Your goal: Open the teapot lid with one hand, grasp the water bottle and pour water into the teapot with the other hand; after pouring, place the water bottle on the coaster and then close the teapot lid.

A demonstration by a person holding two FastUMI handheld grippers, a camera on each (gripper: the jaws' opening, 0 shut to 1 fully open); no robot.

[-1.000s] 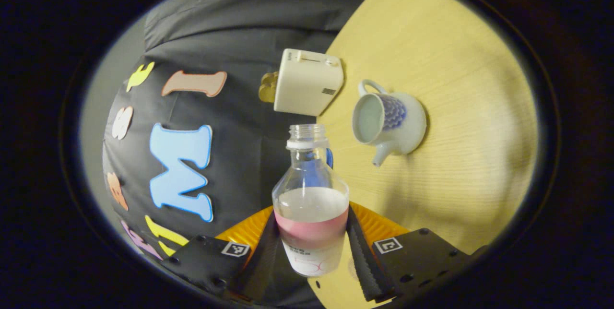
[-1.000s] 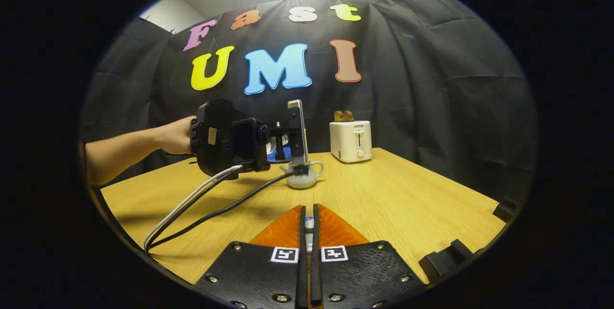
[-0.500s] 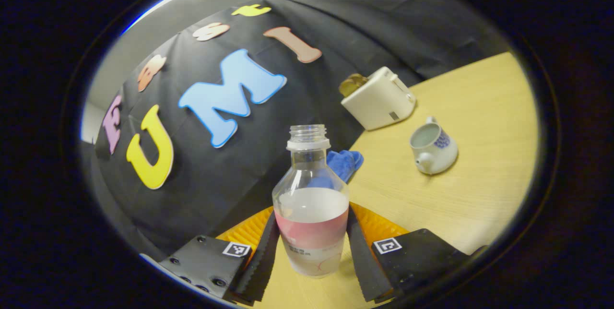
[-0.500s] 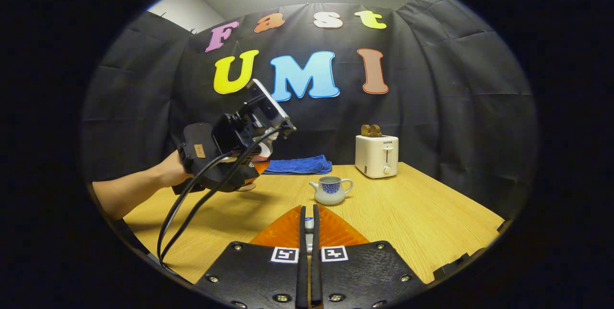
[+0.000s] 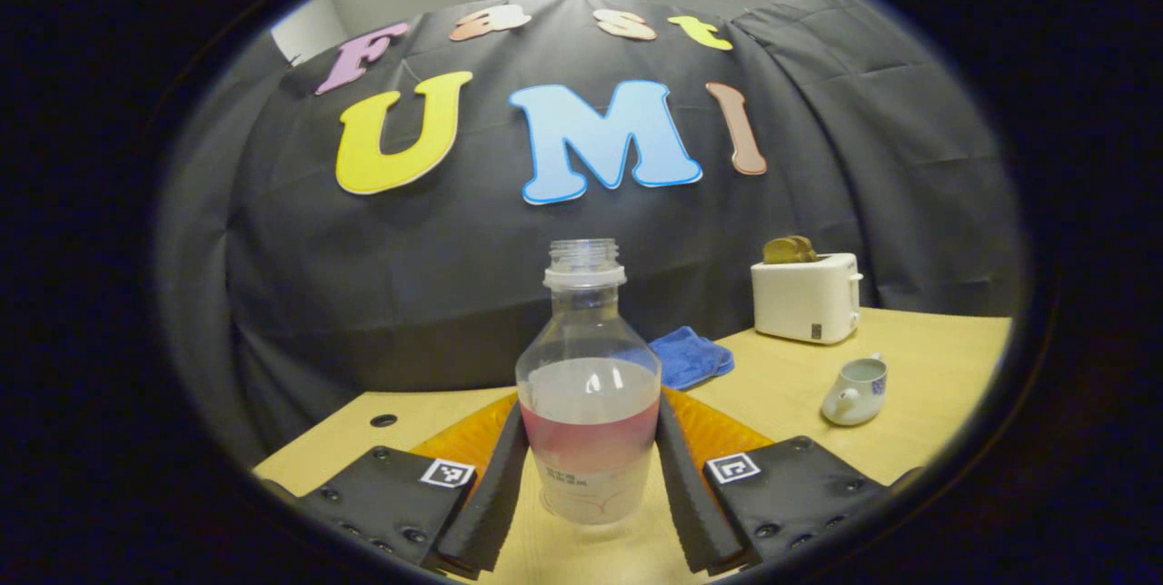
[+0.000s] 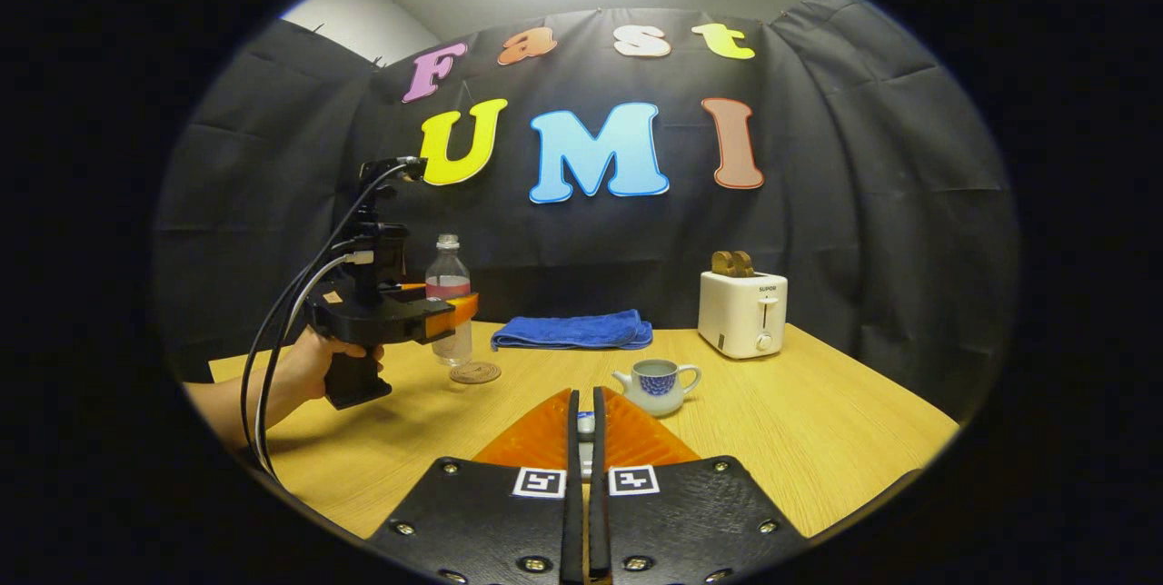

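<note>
Left tool (image 5: pixel 589 476): closed on the water bottle (image 5: pixel 588 385), one finger (image 5: pixel 491 503) pressed to each side of the labelled lower body. Bottle upright, uncapped, roughly half full; seen from the right gripper view (image 6: pixel 449 294), held just above the counter (image 6: pixel 772 421) with the round coaster (image 6: pixel 475 372) just below and slightly to the side of its base. Contact between bottle and coaster: cannot tell. Hand (image 6: pixel 318 358) on the grip of the left tool, cables trailing down toward the counter edge.

Right tool (image 6: pixel 586 426): fingers nearly together, gripping a small object between the tips; too little visible to identify.

Beyond the right tool: teapot (image 6: pixel 656 385) standing upright on the counter, lid off, opening exposed, spout toward the left tool's side, handle toward the toaster. In the left gripper view, teapot (image 5: pixel 854 390) well apart from the bottle, off to the right.

Farther back: folded blue towel (image 6: pixel 572 331) near the rear edge of the counter, white toaster (image 6: pixel 742 312) with toast in its slots to the right of it.
</note>
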